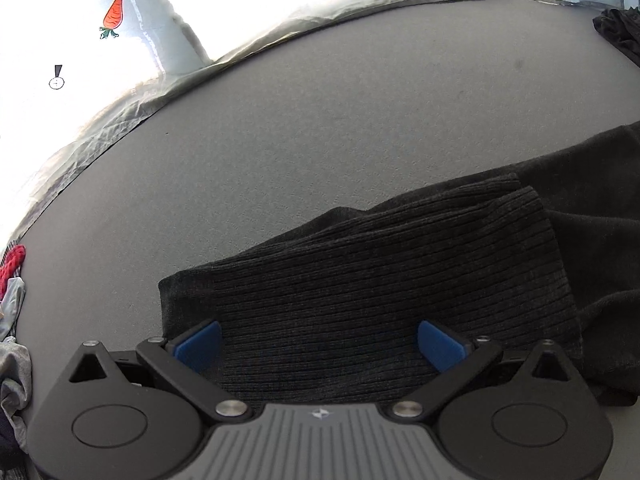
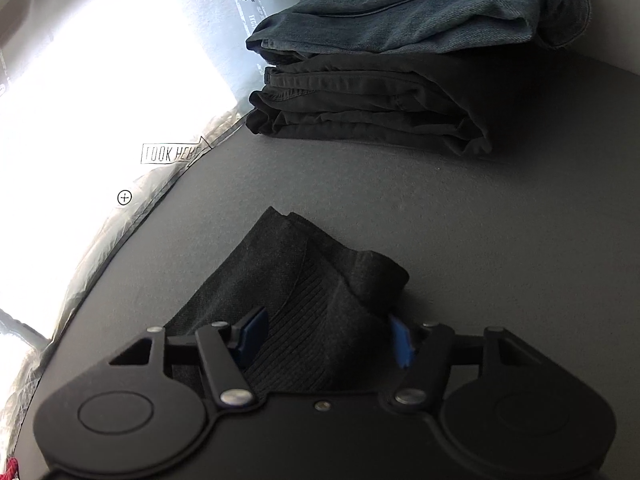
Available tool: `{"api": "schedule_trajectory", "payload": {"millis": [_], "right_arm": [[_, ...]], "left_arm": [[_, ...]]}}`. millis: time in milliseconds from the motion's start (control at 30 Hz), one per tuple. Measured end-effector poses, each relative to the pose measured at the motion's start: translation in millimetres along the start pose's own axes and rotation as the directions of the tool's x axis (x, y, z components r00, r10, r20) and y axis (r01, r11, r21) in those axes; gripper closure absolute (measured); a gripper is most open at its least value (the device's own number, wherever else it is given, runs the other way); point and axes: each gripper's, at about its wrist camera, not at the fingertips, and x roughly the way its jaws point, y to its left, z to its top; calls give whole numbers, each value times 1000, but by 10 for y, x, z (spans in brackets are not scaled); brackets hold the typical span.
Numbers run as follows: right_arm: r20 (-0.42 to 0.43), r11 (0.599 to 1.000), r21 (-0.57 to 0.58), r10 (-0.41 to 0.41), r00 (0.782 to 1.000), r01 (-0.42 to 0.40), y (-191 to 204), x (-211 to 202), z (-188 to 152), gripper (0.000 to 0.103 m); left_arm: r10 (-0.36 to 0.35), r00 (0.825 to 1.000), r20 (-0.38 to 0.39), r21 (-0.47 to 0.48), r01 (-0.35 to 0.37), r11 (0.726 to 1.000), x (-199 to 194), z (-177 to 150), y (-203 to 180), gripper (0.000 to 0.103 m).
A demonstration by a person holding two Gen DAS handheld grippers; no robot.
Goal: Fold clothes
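A black garment with a ribbed knit band [image 1: 384, 280] lies on the grey table [image 1: 320, 120]. In the left wrist view my left gripper [image 1: 320, 346] is open, its blue pads [image 1: 200, 344] spread wide over the ribbed band, not clamped. In the right wrist view the same black garment [image 2: 320, 300] ends in a folded corner. My right gripper [image 2: 326, 340] is open with its blue pads [image 2: 402, 346] on either side of the ribbed fabric, which lies between the jaws.
A stack of folded clothes stands at the table's far right: black trousers [image 2: 372, 108] under blue jeans [image 2: 432, 8]. A crumpled pile of grey and red clothes [image 1: 12, 320] lies at the left edge. Clear plastic sheeting [image 1: 120, 120] lines the table's far edge.
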Motion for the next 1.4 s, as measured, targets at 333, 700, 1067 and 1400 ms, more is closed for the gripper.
{"api": "schedule_trajectory", "payload": {"millis": [333,700,1067,1400], "right_arm": [[10,868,460,203,979,-185,-587,69,61,91],[208,296,851,568,797,-433,-292,11,-485,92],[40,305,868,743,668,-391,928,-221,-1158,92],[-121,389,859,786,606,-333,1733,-226,-1797,92]], "left_arm": [[-162,983,-83,-174,145,974,174,35,307,0],[-237,970,-46,-115,231,966,264,7,368,0],[-259,966,5,-88,258,962,239,-66,397,0],[-236,970,50,-141,241,960,81,-456,1043,0]]}}
